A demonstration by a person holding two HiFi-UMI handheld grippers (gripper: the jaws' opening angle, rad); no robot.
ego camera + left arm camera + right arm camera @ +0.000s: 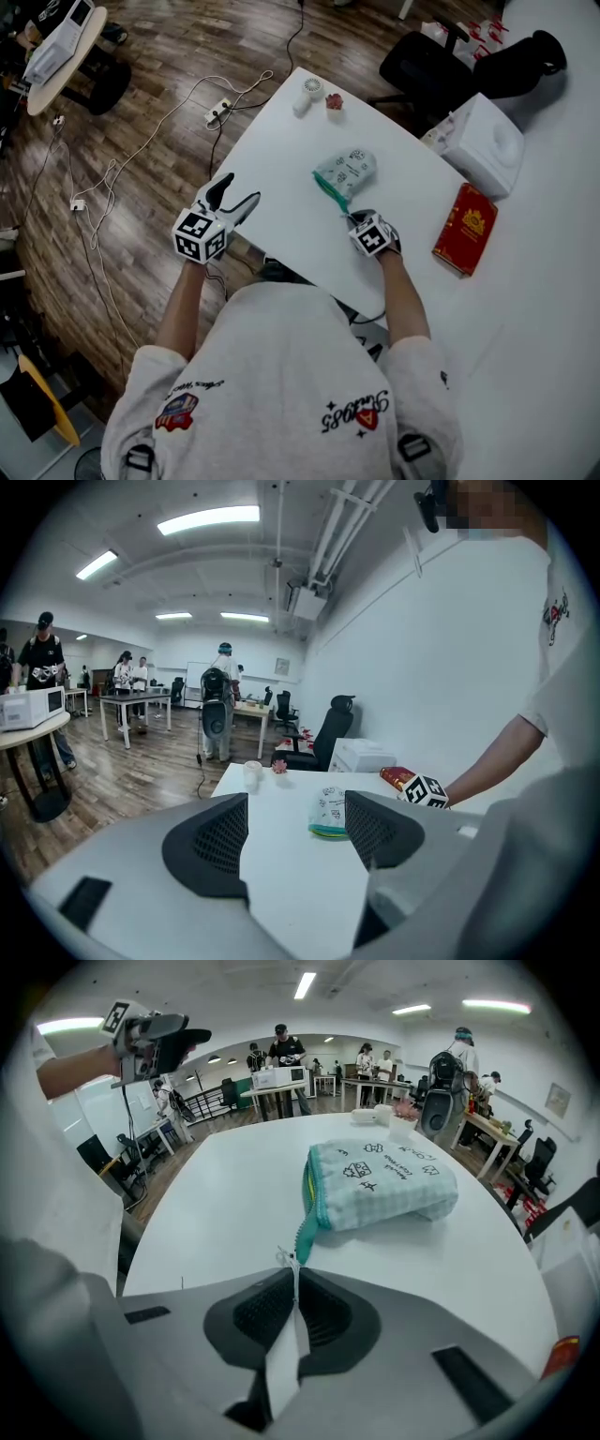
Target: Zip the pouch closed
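Two grippers, one pouch: we see the right gripper (361, 223) with its jaws closed tight on a white tab (284, 1335) at the end of the pouch's green zip (305, 1227). The left gripper (239, 197) is held off the near-left edge of the table (281, 159), its jaws wide apart with nothing between them. The single pale checked pouch (345, 172) lies near the middle of the white table, just beyond the right gripper, its zip end stretched toward it. We also count one red box (465, 228) and one white box (480, 145) on the right. Two small things stand at the far edge: a white fan (307, 94) and a pink object (334, 101) too small to identify. Only the right gripper view shows the pinch on the tab; in the head view the marker cube covers it. Only the head view shows the wooden floor with its cables and one power strip (218, 112), and the black chair (422, 66). The left gripper view alone takes in the room beyond, where several people stand among desks and one microwave (28, 708) sits on a round table. From the left gripper view, the pouch (328, 813) is partly hidden behind a jaw. We cannot tell how far the zip is closed.
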